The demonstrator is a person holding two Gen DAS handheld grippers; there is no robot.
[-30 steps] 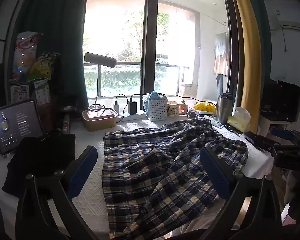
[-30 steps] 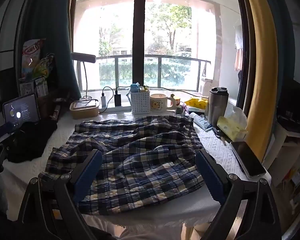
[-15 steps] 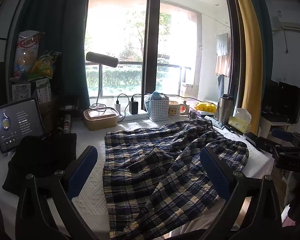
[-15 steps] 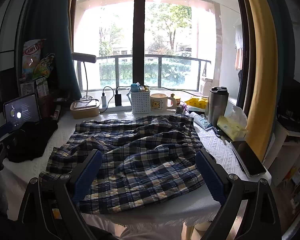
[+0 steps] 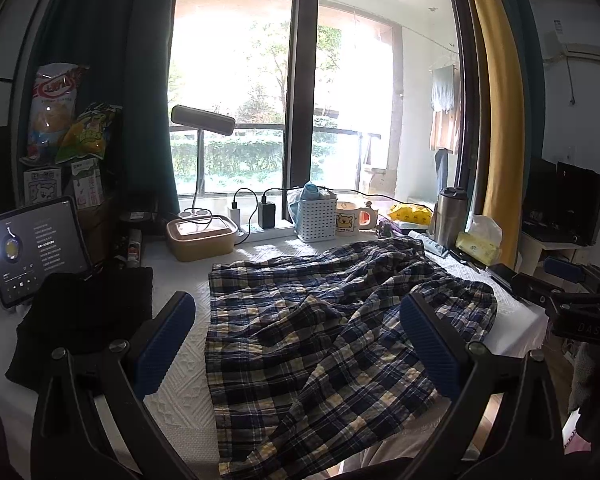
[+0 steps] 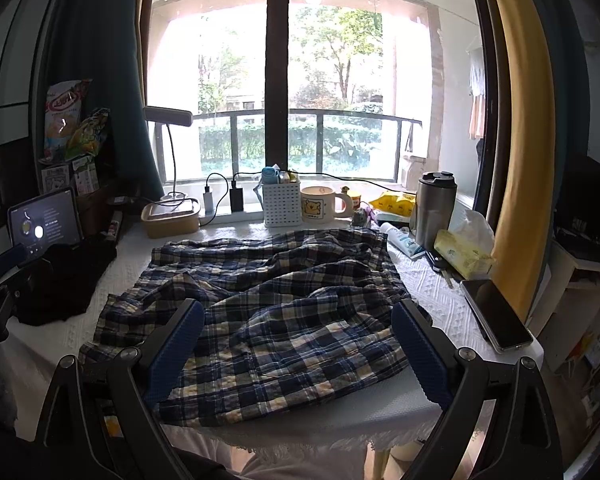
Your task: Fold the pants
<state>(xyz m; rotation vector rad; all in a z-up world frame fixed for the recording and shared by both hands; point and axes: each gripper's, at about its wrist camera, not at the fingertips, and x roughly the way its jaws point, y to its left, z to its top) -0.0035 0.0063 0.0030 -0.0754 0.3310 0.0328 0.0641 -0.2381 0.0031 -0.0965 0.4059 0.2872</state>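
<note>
Blue, white and yellow plaid pants (image 5: 320, 328) (image 6: 276, 300) lie rumpled and spread over a white textured table cover (image 5: 180, 380) (image 6: 432, 300). My left gripper (image 5: 296, 344) hovers open above the near left part of the pants, its blue pads wide apart and holding nothing. The right gripper (image 6: 296, 344) is open too, over the pants' near edge, touching no cloth. From the left wrist, the right gripper's black body (image 5: 572, 300) shows at the far right. From the right wrist, the left gripper (image 6: 0, 280) shows at the left edge.
A folded black garment (image 5: 84, 316) (image 6: 68, 276) and a lit tablet (image 5: 32, 248) sit at the left. Along the window stand a lamp (image 5: 202, 120), lunch box (image 5: 200, 236), white basket (image 6: 282, 204), mug (image 6: 320, 204), steel tumbler (image 6: 434, 208) and tissues (image 6: 464, 252). A phone (image 6: 496, 316) lies at the right edge.
Both views have shifted only slightly; the left wrist view has tilted a little. The pants lie as before and both grippers stay open.
</note>
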